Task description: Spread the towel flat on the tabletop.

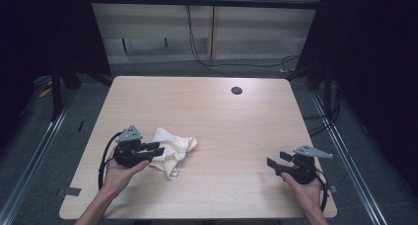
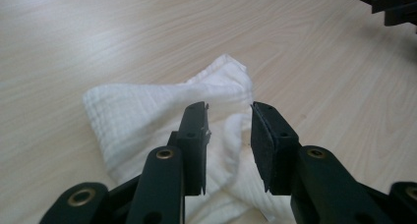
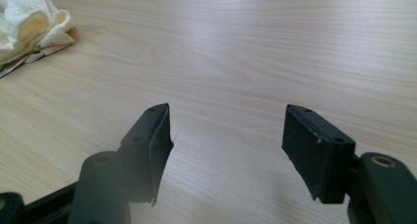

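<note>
A crumpled white cloth [image 1: 173,148] lies on the left half of the wooden table [image 1: 222,116]. My left gripper [image 1: 157,149] points right, with its jaws over the cloth's left part. In the left gripper view the cloth [image 2: 142,106] lies under and beyond the jaws of the left gripper [image 2: 228,108]; they stand a little apart with a gap between the pads and nothing pinched. My right gripper [image 1: 276,159] hovers near the table's front right, pointing left, well away from the cloth. In the right gripper view the right gripper [image 3: 226,112] is wide open over bare wood, with the cloth [image 3: 29,22] at the far upper left.
A round cable hole [image 1: 236,90] sits near the table's far edge. Dark curtains flank the table, cables run across the floor behind it, and metal rails lie along both sides.
</note>
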Motion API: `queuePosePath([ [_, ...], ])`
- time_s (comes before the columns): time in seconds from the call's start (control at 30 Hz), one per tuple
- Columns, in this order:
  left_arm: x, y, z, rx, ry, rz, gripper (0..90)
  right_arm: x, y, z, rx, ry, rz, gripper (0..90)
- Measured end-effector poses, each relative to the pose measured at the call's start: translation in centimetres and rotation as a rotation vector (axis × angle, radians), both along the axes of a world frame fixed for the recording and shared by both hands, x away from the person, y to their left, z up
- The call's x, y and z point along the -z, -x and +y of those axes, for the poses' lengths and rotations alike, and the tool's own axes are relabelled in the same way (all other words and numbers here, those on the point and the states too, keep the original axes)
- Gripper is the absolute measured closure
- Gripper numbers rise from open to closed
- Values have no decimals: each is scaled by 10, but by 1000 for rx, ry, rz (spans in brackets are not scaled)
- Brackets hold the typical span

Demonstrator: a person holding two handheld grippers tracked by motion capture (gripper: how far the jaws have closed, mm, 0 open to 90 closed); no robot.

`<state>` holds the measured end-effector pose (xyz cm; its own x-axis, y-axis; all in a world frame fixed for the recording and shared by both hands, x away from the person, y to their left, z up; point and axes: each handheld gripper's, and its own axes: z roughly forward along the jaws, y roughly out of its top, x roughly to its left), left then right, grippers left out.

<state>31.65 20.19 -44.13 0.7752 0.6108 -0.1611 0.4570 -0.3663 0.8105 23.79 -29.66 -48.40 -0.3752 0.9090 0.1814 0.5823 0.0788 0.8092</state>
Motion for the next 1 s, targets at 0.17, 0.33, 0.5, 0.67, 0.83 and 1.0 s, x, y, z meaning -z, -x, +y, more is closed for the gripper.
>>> queuePosePath([
  [0.17,19,-18,-3,19,-18,80,614,-2,4,3,-7,10,-2,353],
  [0.33,34,-20,-3,66,-44,135,420,0,1,4,-21,26,23,351],
  [0.5,30,-13,-6,98,-39,107,381,1,1,4,-25,26,27,348],
  [0.67,49,-24,-14,89,-137,143,373,-1,3,6,-33,30,22,347],
  [0.83,54,-28,-11,93,-127,147,611,-1,2,5,-31,37,22,346],
  [1.0,54,-18,-19,133,-118,172,709,0,2,6,-33,39,24,346],
])
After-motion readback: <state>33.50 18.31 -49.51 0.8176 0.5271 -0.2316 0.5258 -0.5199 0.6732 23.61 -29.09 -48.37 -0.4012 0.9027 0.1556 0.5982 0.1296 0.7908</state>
